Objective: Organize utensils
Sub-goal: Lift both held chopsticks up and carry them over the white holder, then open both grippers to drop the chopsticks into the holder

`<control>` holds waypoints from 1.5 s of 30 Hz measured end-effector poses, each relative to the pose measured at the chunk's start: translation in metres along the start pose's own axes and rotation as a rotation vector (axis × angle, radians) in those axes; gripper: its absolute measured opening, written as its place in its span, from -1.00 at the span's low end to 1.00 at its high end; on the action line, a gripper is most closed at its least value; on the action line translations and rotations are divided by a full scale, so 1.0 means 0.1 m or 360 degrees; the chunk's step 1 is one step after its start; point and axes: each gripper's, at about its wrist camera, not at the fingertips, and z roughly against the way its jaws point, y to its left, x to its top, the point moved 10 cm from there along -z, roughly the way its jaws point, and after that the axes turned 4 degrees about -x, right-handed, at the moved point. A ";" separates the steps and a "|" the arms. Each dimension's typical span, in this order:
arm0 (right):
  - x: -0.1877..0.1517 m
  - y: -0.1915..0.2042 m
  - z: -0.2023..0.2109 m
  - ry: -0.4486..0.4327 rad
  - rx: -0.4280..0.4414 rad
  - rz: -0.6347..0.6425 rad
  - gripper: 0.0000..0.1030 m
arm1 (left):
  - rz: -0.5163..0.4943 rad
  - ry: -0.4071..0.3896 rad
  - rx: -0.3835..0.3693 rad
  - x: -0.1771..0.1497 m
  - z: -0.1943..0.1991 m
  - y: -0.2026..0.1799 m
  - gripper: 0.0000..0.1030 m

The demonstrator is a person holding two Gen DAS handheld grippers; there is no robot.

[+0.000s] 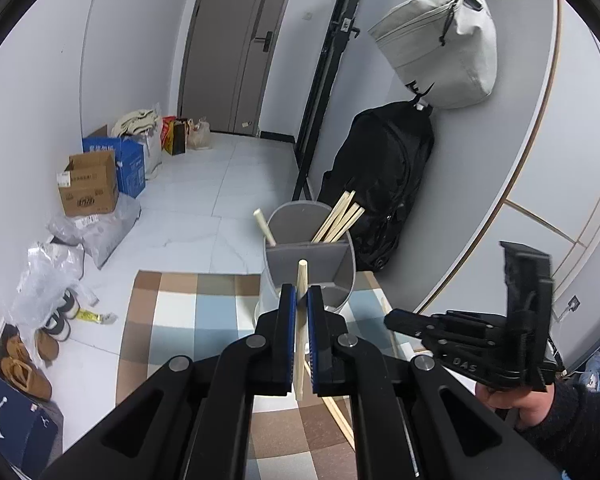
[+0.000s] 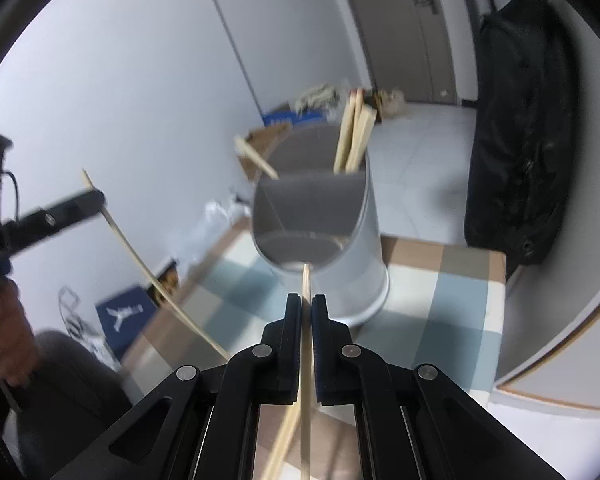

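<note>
Both hand-held grippers clamped: left hand-held gripper (image 1: 300, 300) on a chopstick (image 1: 301, 276), right hand-held gripper (image 2: 307, 307) on another (image 2: 306, 280). Tip each over the holder (image 2: 320, 216) compartment with chopsticks (image 2: 354, 136), then release.

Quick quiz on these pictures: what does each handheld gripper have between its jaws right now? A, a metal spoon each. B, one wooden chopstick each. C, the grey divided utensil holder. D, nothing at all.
B: the left gripper is clamped on a pale wooden chopstick, and the right gripper pinches another thin wooden chopstick, both in front of the grey divided utensil holder.
</note>
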 end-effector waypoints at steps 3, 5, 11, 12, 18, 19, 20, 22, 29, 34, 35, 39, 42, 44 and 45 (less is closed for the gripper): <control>0.19 -0.01 0.22 -0.0117 0.0027 -0.0065 -0.92 | -0.0019 -0.0007 -0.0002 0.13 0.03 -0.08 -0.97; 0.38 0.01 0.37 -0.0216 0.0026 -0.0092 -0.92 | -0.0026 -0.0019 -0.0010 0.23 0.06 -0.13 -0.97; 1.00 0.07 0.76 -0.0467 0.0016 -0.0165 -0.92 | -0.0082 -0.0083 -0.0032 0.66 0.14 -0.30 -0.97; 1.14 0.07 0.81 -0.0511 0.0006 -0.0182 -0.92 | -0.0092 -0.0094 -0.0031 0.72 0.15 -0.31 -0.97; 1.78 0.02 0.93 -0.0690 -0.0063 -0.0246 -0.92 | -0.0155 -0.0144 -0.0023 1.11 0.14 -0.38 -0.97; 1.88 0.01 0.91 -0.0706 -0.0068 -0.0255 -0.92 | -0.0163 -0.0146 -0.0025 1.16 0.13 -0.38 -0.97; 1.95 0.00 0.89 -0.0720 -0.0080 -0.0263 -0.92 | -0.0170 -0.0150 -0.0024 1.22 0.11 -0.37 -0.97; 2.08 -0.02 0.83 -0.0739 -0.0094 -0.0276 -0.92 | -0.0170 -0.0166 -0.0017 1.31 0.07 -0.34 -0.97; 2.37 -0.09 0.56 -0.0804 -0.0166 -0.0292 -0.92 | -0.0155 -0.0174 0.0006 1.45 -0.15 -0.22 -0.97; 2.41 -0.21 0.31 -0.0830 -0.0201 -0.0344 -0.92 | -0.0157 -0.0121 0.0011 1.39 -0.41 -0.11 -0.97; 2.40 -0.23 0.28 -0.0833 -0.0211 -0.0354 -0.92 | -0.0153 -0.0109 0.0010 1.37 -0.45 -0.08 -0.97; 2.34 -0.31 0.09 -0.0826 -0.0246 -0.0405 -0.92 | -0.0131 -0.0066 0.0012 1.31 -0.64 0.03 -0.97; 2.30 -0.37 -0.05 -0.0817 -0.0267 -0.0433 -0.92 | -0.0126 -0.0065 0.0022 1.28 -0.75 0.12 -0.97; 2.29 -0.37 -0.10 -0.0829 -0.0306 -0.0417 -0.92 | -0.0115 -0.0066 0.0024 1.27 -0.79 0.14 -0.97; 2.28 -0.36 -0.13 -0.0839 -0.0317 -0.0401 -0.92 | -0.0104 -0.0063 0.0028 1.24 -0.83 0.18 -0.97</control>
